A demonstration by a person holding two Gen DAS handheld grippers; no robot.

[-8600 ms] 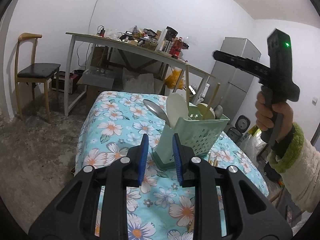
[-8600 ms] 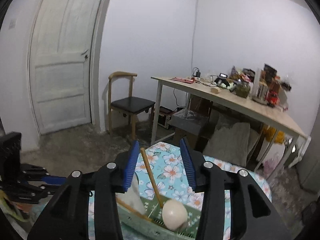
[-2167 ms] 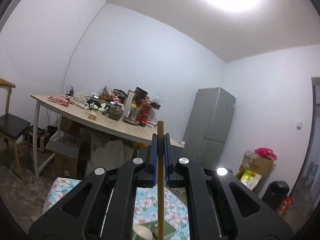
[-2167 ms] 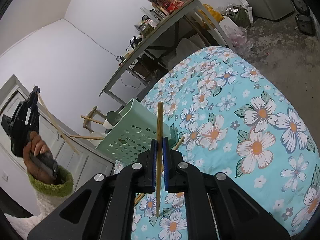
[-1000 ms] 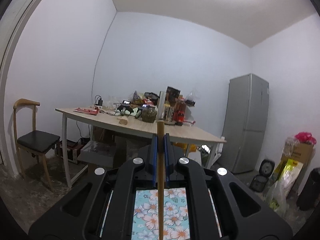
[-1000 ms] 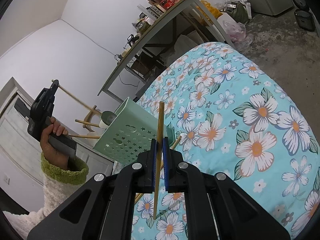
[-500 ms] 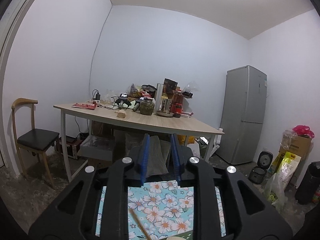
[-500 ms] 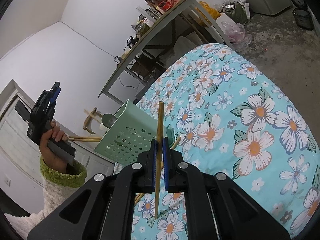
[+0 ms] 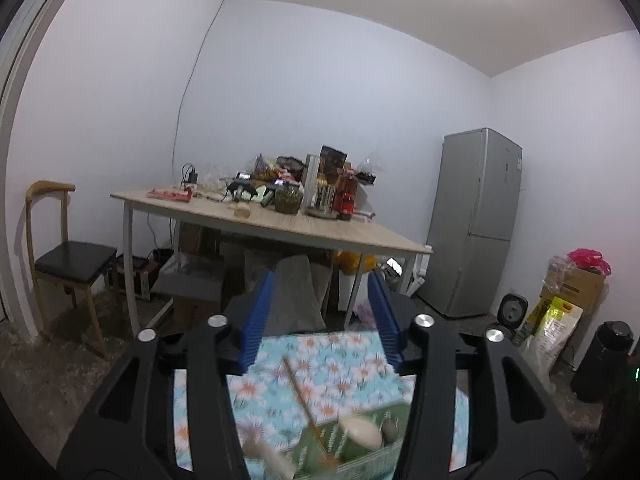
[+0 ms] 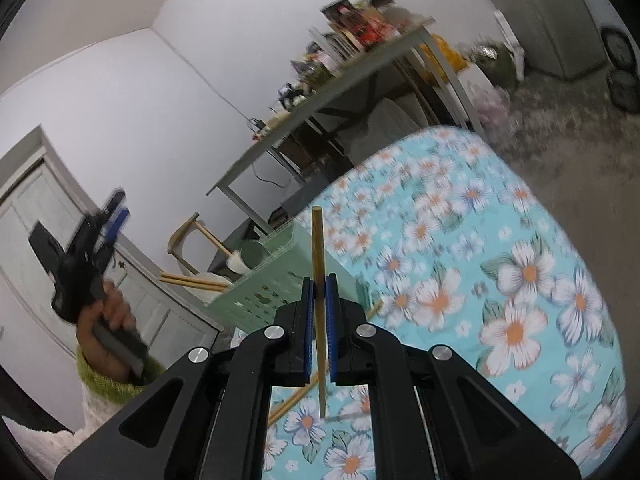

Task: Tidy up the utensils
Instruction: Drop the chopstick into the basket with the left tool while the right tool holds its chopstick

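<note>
My left gripper point(image 9: 321, 285) hovers above the green utensil holder point(image 9: 360, 446), its jaws opening with nothing between them. A wooden chopstick point(image 9: 298, 384) stands slanted in the holder beside a pale spoon point(image 9: 359, 431). In the right wrist view, my right gripper point(image 10: 319, 282) is shut on another wooden chopstick point(image 10: 317, 240), held upright above the floral cloth point(image 10: 500, 280). The holder point(image 10: 268, 280) stands just left of it with several utensils sticking out. A person's hand holds the left gripper point(image 10: 86, 258) up at the far left. One more chopstick point(image 10: 285, 403) lies on the cloth.
A cluttered wooden table point(image 9: 288, 230) stands behind the floral table. A chair point(image 9: 66, 256) is at the left, a grey fridge point(image 9: 476, 220) at the right, with bags and a black bin point(image 9: 598, 360) beside it. A white door point(image 10: 36, 216) is behind the hand.
The left jaws let go of their chopstick, which now stands in the holder, and have spread wide. The right gripper has lifted a little with its chopstick still gripped.
</note>
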